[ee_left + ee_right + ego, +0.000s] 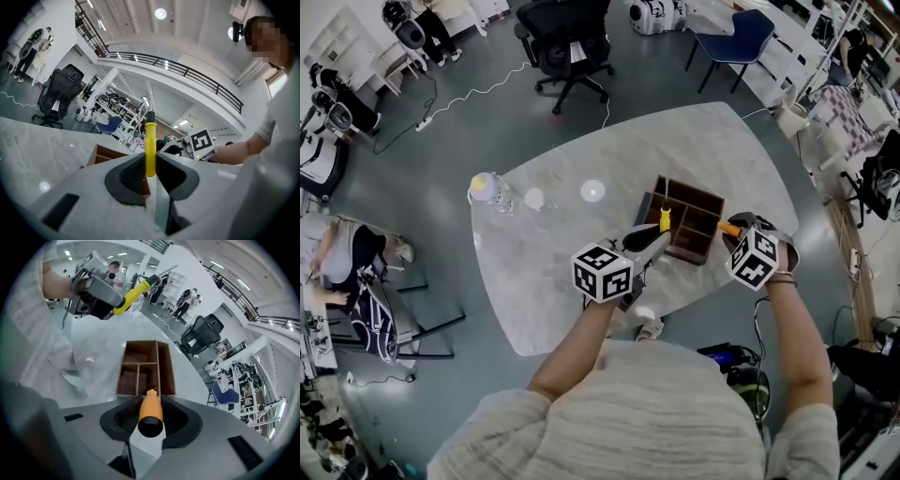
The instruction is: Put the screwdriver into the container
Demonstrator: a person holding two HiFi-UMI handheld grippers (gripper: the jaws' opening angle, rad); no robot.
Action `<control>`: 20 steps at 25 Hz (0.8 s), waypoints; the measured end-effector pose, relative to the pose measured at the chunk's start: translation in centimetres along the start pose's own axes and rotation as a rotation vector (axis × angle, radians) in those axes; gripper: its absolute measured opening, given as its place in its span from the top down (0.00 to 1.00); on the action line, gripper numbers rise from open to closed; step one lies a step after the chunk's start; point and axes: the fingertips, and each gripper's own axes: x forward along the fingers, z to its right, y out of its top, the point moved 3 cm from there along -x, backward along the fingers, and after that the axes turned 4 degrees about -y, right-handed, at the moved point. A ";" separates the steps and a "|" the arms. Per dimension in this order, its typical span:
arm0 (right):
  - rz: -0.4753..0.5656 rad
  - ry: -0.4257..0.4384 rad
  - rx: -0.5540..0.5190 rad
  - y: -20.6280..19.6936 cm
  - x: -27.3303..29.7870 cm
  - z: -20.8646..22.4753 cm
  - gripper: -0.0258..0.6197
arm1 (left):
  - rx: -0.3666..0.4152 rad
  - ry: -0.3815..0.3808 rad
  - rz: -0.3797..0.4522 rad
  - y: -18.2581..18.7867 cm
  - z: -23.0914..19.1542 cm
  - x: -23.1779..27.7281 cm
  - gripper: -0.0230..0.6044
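A brown wooden container [713, 199] with several compartments stands on the marble table [553, 272]. My left gripper [660, 236] is shut on a yellow-handled screwdriver [665, 220], held at the container's near left corner. In the left gripper view the yellow screwdriver [150, 143] stands upright between the pads [133, 174], its dark shaft pointing up. My right gripper [737, 229] is shut on an orange-handled screwdriver [728, 227] at the container's right side. In the right gripper view the orange screwdriver [150, 409] points at the container [157, 363], whose compartments look empty.
A water bottle with a yellow cap [490, 190] stands at the table's far left. A black office chair [567, 42] and a blue chair [736, 37] are beyond the table. A person sits at the left [337, 258]. The table's near edge is under my arms.
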 end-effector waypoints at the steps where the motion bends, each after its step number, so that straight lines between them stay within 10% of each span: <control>1: -0.013 0.008 -0.024 0.1 0.3 -0.2 0.77 | -0.004 -0.009 0.002 0.0 0.0 0.1 0.85; 20: -0.063 0.244 -0.123 3.0 3.6 -1.7 0.77 | -0.025 -0.078 -0.042 -1.1 1.0 0.0 0.85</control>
